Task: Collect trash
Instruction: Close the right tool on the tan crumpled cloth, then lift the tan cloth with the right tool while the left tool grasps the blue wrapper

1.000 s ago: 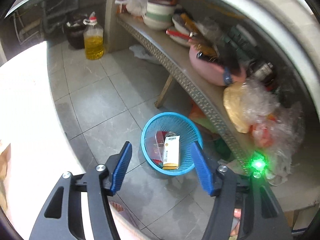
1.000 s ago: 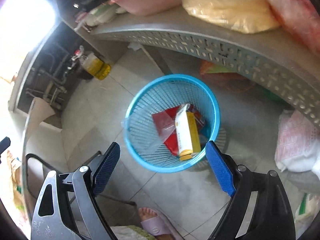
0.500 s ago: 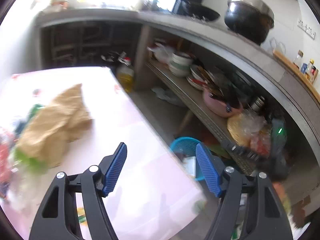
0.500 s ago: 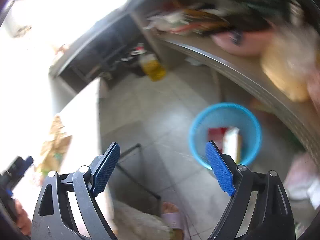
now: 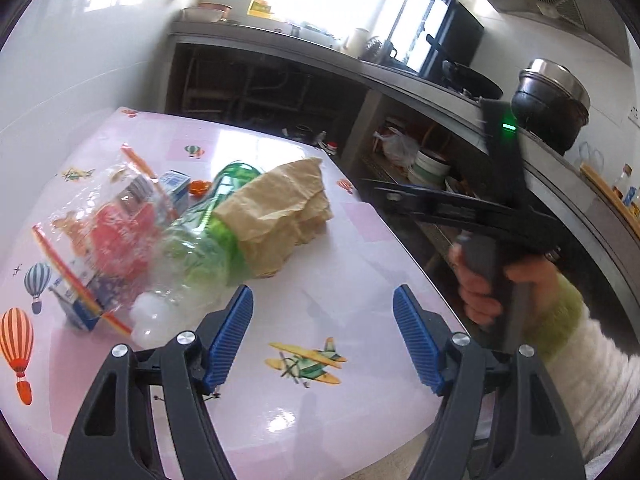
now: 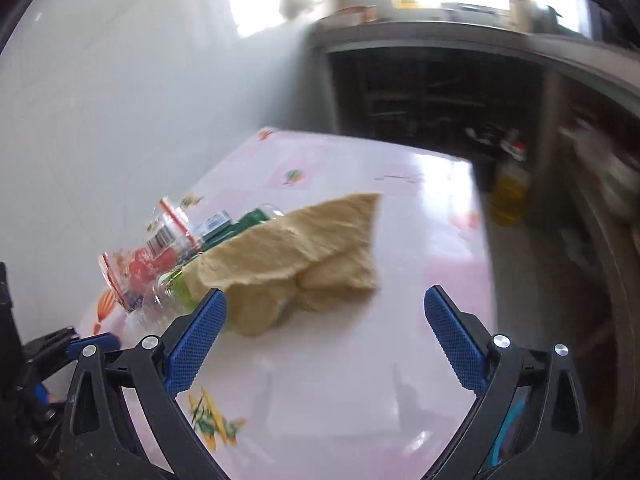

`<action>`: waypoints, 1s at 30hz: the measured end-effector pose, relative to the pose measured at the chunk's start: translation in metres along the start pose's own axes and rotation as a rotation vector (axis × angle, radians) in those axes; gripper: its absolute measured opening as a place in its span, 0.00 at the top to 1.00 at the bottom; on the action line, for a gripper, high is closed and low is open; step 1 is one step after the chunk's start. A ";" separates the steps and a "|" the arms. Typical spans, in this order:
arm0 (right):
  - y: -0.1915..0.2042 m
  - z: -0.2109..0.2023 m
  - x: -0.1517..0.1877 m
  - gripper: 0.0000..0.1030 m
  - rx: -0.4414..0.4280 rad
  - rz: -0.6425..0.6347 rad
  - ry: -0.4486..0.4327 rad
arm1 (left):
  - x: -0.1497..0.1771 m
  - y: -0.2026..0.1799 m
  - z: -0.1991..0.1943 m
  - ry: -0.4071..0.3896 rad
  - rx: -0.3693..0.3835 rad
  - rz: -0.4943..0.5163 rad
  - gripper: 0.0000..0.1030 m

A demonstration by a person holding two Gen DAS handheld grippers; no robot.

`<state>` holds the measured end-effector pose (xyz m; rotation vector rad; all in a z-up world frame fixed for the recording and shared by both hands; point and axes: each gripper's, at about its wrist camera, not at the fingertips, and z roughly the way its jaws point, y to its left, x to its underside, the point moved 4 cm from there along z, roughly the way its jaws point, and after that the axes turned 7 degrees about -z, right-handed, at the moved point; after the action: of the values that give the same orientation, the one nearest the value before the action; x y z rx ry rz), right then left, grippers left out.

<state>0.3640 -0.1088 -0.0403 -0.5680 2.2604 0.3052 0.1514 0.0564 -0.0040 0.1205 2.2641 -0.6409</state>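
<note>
2 empty grippers, left (image 5: 322,334) open and right (image 6: 326,338) opening wider, are hovering over table trash, next needing to close on the brown paper (image 6: 304,248).

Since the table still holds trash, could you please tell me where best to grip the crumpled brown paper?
Grip the crumpled brown paper at its bunched, folded lower edge, coming from the bare near side of the table; the plastic bottle crowds its left, and the folds there give thickness to pinch.

table (image 5: 352,264): pink cloth, balloons | pot (image 5: 554,100): counter | oil bottle (image 6: 508,190): floor
</note>
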 end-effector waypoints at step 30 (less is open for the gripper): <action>0.018 0.086 0.024 0.86 0.031 -0.113 0.262 | 0.009 0.036 0.003 0.020 0.011 -0.074 0.29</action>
<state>0.3955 -0.0675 -0.1151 -0.7530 2.4661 0.1450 0.1565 0.0853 -0.0266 0.0492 2.2932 -0.6942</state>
